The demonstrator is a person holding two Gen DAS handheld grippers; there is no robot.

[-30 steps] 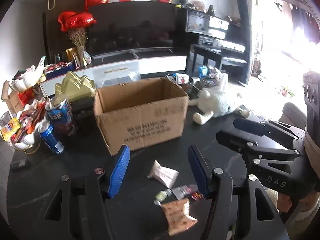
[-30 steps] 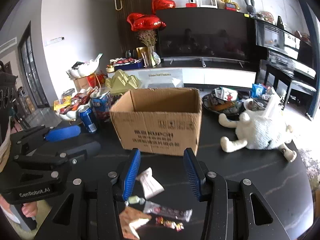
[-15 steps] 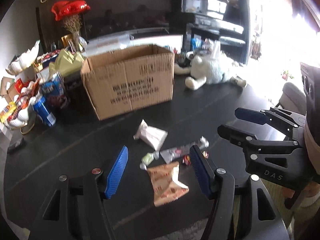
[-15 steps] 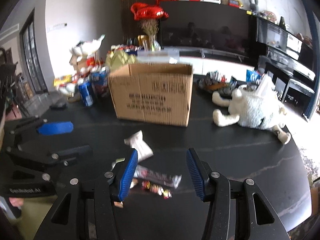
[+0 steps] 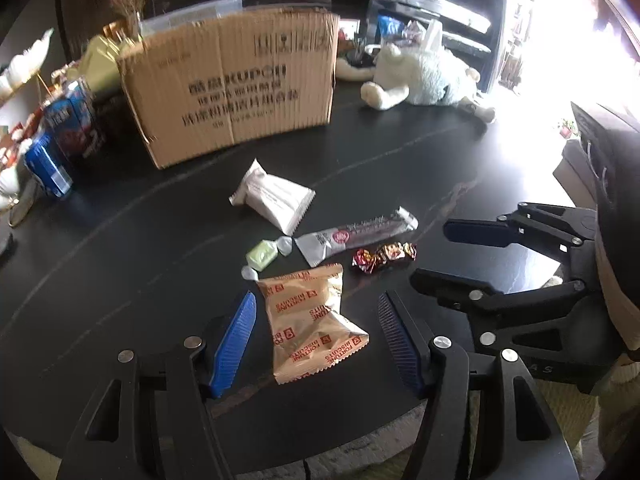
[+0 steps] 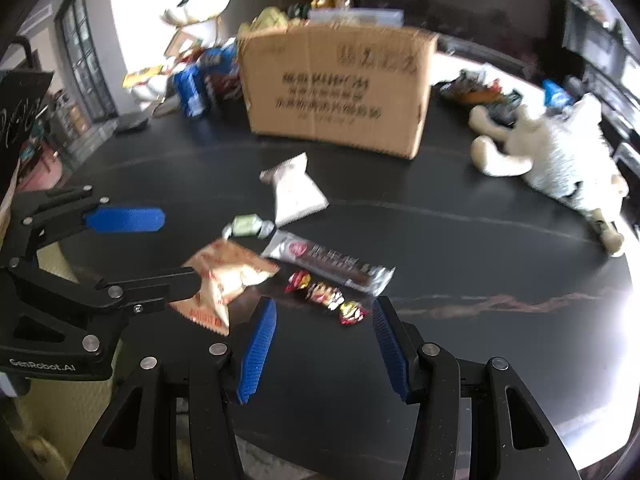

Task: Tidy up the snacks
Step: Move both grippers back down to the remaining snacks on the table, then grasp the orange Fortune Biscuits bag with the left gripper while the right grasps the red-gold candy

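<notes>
Several snacks lie on the black table (image 5: 120, 248) in front of an open cardboard box (image 5: 236, 84) (image 6: 340, 84). My left gripper (image 5: 316, 340) is open, straddling a tan biscuit packet (image 5: 312, 320) without touching it. My right gripper (image 6: 324, 350) is open just short of the red-gold wrapped candies (image 6: 324, 294) (image 5: 384, 256). Beyond lie a silver-and-dark bar (image 5: 356, 236) (image 6: 328, 264), a green candy (image 5: 262, 254) (image 6: 248, 226) and a white packet (image 5: 276, 198) (image 6: 296, 192). The right gripper (image 5: 460, 258) and the left gripper (image 6: 178, 248) each show in the other's view.
A white plush toy (image 5: 424, 76) (image 6: 560, 156) lies right of the box. Blue cans (image 5: 48, 164) and piled snack bags (image 6: 192, 80) crowd the table's left back. The table's curved front edge runs close beneath both grippers.
Both grippers have sunk toward the table and tipped downward. The snacks, earlier ahead of the fingers, now lie between or just before them. The jaws look unchanged.
</notes>
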